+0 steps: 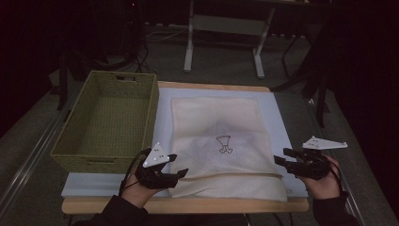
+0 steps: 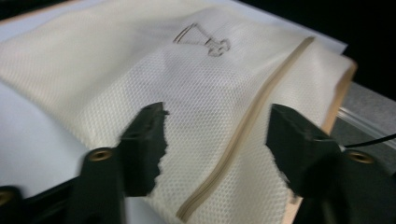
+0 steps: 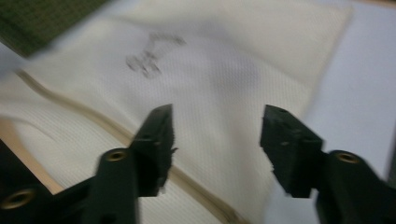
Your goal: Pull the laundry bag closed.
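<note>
Left tool (image 1: 178,165) open, mesh bag (image 1: 221,141) beneath

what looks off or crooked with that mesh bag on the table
Nothing stands out. The cream mesh bag lies flat and roughly square on the white mat, zip closed, beside the green basket.

You're in a dim lab or recording room, not a home. Your worktop (image 1: 183,205) is a small wooden board topped with a pale blue-grey mat (image 1: 282,127), set on grey carpet floor (image 1: 28,132). Behind it stands a white-framed desk (image 1: 226,28) on metal legs, with cables (image 1: 141,52) trailing across the floor by dark equipment. A metal rail (image 1: 33,155) runs along the floor at your left. The surroundings are unlit and black.
</note>
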`<state>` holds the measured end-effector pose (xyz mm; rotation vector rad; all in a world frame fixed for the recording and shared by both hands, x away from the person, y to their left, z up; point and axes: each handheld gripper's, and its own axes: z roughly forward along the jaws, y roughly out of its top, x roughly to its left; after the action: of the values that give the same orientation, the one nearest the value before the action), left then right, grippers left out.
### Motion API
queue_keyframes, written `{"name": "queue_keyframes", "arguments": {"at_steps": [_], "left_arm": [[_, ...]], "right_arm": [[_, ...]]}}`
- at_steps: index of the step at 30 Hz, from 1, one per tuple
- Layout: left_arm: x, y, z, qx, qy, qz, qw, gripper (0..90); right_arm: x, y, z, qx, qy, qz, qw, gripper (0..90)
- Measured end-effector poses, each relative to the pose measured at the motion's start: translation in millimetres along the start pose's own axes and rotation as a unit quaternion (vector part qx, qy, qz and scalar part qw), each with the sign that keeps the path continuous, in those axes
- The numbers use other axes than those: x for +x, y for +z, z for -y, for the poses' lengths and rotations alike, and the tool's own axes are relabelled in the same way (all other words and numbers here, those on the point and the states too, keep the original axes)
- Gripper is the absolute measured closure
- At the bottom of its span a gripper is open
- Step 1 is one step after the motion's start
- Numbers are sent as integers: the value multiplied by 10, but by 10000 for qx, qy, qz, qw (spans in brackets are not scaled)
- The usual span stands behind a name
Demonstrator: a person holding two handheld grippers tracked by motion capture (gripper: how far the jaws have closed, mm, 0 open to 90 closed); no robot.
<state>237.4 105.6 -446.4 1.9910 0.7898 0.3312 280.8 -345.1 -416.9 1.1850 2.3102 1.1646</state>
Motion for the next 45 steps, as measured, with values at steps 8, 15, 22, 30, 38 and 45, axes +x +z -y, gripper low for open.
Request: {"name": "queue_keyframes", "arguments": {"at_steps": [8, 15, 22, 30, 38, 45], "left_arm": [[-13, -53, -13, -348, 48, 44, 9994, 117], [4, -62, 33, -456, 59, -82, 9989, 68], [66, -98, 160, -490, -3, -186, 9986, 68], [78, -90, 232, -493, 25, -72, 9988, 68], [52, -37, 292, -345, 75, 38, 9994, 68], [61, -28, 330, -278, 113, 27, 9995, 68]], "right_arm": [[305, 97, -191, -438, -200, -302, 9984, 212], [463, 242, -225, -524, -368, -325, 9974, 186], [538, 362, -137, -541, -492, -275, 9969, 189], [546, 476, -8, -569, -624, -247, 9961, 189], [458, 489, 161, -555, -558, -60, 9969, 189], [358, 453, 320, -528, -458, 130, 9975, 193]]}}
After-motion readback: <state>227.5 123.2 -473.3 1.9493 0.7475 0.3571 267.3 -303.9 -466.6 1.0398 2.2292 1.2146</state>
